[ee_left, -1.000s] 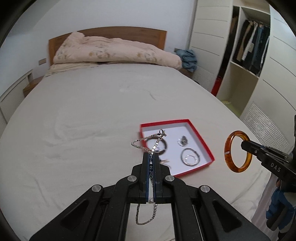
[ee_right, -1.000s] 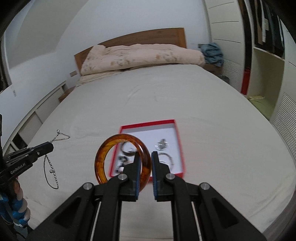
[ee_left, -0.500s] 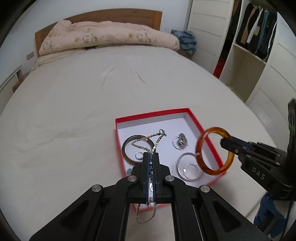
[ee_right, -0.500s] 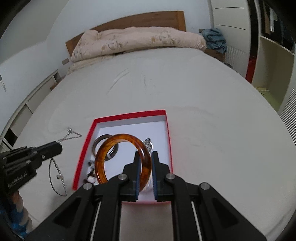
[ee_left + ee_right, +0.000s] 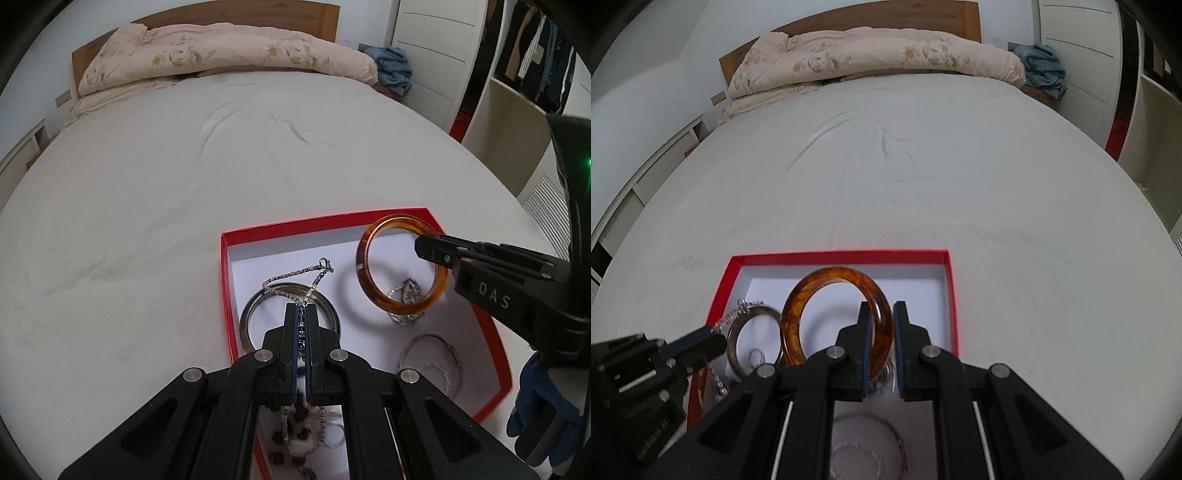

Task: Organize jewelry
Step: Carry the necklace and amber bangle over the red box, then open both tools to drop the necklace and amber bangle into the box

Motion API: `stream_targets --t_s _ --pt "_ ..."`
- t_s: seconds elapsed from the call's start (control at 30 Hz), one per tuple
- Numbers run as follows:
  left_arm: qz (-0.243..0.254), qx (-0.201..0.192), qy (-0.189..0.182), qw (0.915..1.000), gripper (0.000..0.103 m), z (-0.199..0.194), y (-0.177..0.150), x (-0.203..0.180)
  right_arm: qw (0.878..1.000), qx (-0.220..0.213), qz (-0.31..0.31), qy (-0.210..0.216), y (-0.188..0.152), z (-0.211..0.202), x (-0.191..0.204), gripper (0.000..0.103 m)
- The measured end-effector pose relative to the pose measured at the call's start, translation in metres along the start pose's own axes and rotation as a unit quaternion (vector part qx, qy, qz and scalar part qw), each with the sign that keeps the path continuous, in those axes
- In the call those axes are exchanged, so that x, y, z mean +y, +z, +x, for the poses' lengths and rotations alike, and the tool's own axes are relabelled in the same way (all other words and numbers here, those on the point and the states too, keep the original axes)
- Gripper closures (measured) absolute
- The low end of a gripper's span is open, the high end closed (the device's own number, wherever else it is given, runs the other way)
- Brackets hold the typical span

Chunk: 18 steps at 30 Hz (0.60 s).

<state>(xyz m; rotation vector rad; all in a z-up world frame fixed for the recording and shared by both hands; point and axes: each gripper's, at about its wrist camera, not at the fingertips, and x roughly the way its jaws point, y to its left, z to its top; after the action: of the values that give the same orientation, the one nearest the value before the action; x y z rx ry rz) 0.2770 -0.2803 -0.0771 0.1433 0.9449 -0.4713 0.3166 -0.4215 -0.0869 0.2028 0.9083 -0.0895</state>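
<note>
A red box (image 5: 224, 280) (image 5: 952, 295) with a white floor lies on the bed. My left gripper (image 5: 302, 308) (image 5: 714, 341) is shut on a silver chain (image 5: 295, 276) that loops over the box's left part, above a dark metal bangle (image 5: 248, 317) (image 5: 733, 338). My right gripper (image 5: 882, 314) (image 5: 424, 243) is shut on an amber bangle (image 5: 792, 321) (image 5: 364, 251), held upright over the box's far right part. A small silver ornament (image 5: 406, 295), a thin silver bracelet (image 5: 432, 358) (image 5: 868, 443) and dark beads (image 5: 291, 443) lie inside.
White bedsheet (image 5: 147, 203) spreads all around the box. A folded floral duvet (image 5: 221, 51) and wooden headboard (image 5: 886, 14) sit at the far end. A wardrobe (image 5: 517, 74) stands on the right. A hand in a blue glove (image 5: 535, 406) holds the right gripper.
Both grippers have come down and forward over the red box. The amber bangle went from beside the box to above its inside. The chain now hangs over the dark bangle.
</note>
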Motion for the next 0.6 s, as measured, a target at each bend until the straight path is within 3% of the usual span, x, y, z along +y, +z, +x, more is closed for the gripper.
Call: stream_targets --t_s 0.2,0.6 --pt "0.001 0.009 0.012 0.9999 0.100 0.014 -0.007 -0.003 0.999 0.033 0.001 -0.006 0.000 0.022 -0.003 0.093" --pt "-0.017 0.036 0.010 0.9992 0.099 0.024 -0.022 0.006 0.999 0.045 -0.007 -0.016 -0.004 0.022 -0.011 0.086"
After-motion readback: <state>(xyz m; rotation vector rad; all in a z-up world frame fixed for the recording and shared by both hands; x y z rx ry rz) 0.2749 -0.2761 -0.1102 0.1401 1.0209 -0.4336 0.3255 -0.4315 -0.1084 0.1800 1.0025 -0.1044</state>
